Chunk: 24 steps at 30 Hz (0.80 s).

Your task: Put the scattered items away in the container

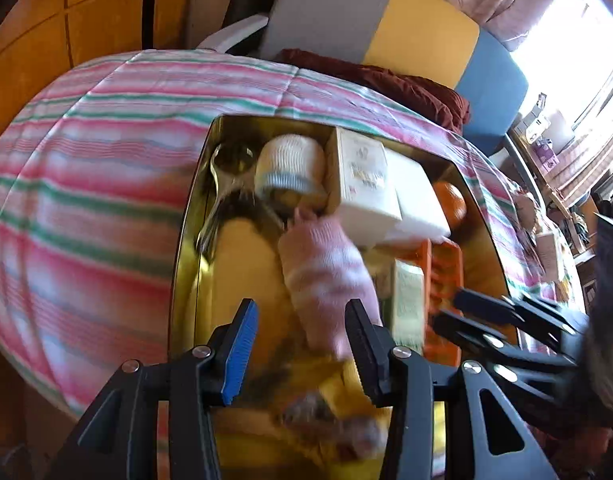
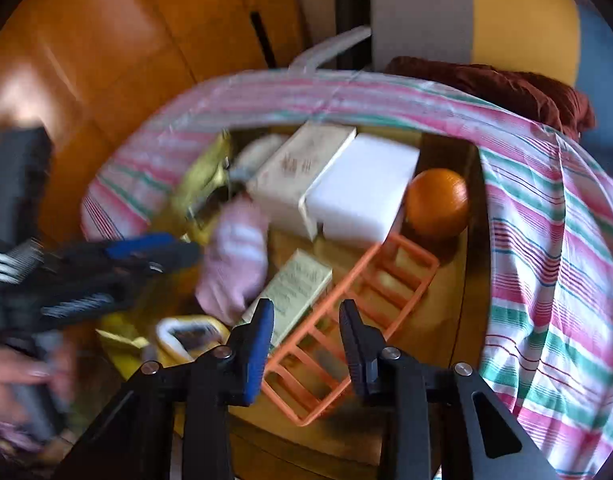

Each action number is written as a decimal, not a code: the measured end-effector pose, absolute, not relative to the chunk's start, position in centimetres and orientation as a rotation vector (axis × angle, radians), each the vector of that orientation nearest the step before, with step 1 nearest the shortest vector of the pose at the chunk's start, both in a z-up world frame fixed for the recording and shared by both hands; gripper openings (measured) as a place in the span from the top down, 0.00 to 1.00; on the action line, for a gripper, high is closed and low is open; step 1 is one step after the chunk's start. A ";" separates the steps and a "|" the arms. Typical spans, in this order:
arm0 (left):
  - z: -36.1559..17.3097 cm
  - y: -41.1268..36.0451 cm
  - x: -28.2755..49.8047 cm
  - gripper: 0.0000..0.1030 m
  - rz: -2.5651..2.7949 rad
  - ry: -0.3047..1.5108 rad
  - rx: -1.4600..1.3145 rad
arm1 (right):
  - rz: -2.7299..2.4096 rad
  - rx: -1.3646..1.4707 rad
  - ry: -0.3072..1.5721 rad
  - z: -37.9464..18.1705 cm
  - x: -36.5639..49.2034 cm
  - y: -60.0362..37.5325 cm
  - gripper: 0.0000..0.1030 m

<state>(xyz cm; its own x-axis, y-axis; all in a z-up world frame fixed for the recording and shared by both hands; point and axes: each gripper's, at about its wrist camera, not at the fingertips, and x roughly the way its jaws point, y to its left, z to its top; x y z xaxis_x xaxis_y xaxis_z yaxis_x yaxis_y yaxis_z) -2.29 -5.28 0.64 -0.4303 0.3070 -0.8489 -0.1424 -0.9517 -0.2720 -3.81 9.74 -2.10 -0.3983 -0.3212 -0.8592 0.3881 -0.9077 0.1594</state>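
While the left gripper (image 1: 302,320) is hovering with jaws parted around a pink striped sock (image 1: 326,272), not pinching it, the sock is lying inside the gold metal tin (image 1: 194,200). Beside it, the right gripper (image 2: 306,320) is straddling an orange plastic rack (image 2: 346,312), fingers narrowly apart.

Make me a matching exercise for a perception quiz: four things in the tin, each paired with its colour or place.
Things:
1. ball
2. rack
3. sock
4. white block

Descriptions:
A. pink with pale stripes
B. orange grid, lying under the right gripper
C. round and orange, in the tin's far corner
D. plain white, beside the printed box

Pairs: 1-C, 2-B, 3-A, 4-D
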 end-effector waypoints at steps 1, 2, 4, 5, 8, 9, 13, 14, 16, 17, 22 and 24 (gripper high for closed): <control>0.9 -5.2 -1.5 0.56 2.435 -0.218 -1.488 | -2.315 1.420 0.127 -2.5 -4.0 9.3 0.66; 1.0 -4.9 -0.8 0.56 2.421 -0.207 -1.477 | -2.295 1.421 0.142 -3.1 -4.2 8.8 0.66; 1.2 -4.0 0.6 0.56 2.377 -0.160 -1.449 | -2.254 1.404 0.071 -3.4 -5.0 8.3 0.66; 1.2 -3.2 0.9 0.56 2.353 -0.108 -1.453 | -2.237 1.396 0.042 -3.3 -5.2 8.0 0.66; 0.5 -0.9 1.5 0.56 2.319 0.080 -1.471 | -2.179 1.359 -0.095 -3.0 -6.0 8.2 0.66; -0.1 0.0 1.6 0.56 2.321 0.181 -1.478 | -2.182 1.352 -0.139 -2.7 -6.1 8.6 0.66; -2.3 1.0 0.4 0.53 2.396 0.480 -1.507 | -2.288 1.272 -0.121 0.1 -4.6 11.1 0.66; -2.7 0.8 -0.2 0.53 2.420 0.505 -1.523 | -2.315 1.267 -0.143 0.6 -4.1 12.1 0.66; -3.1 -0.1 -2.0 0.53 2.483 0.500 -1.560 | -2.332 1.281 -0.200 1.2 -3.8 13.6 0.66; -3.0 -0.8 -2.9 0.53 2.525 0.467 -1.585 | -2.340 1.298 -0.213 1.3 -3.7 14.4 0.66; -1.8 -4.0 -5.4 0.54 2.531 0.083 -1.647 | -2.360 1.392 -0.141 0.2 -3.5 14.9 0.66; -0.8 -4.9 -4.9 0.53 2.498 -0.011 -1.624 | -2.315 1.419 -0.118 -0.6 -3.0 14.4 0.66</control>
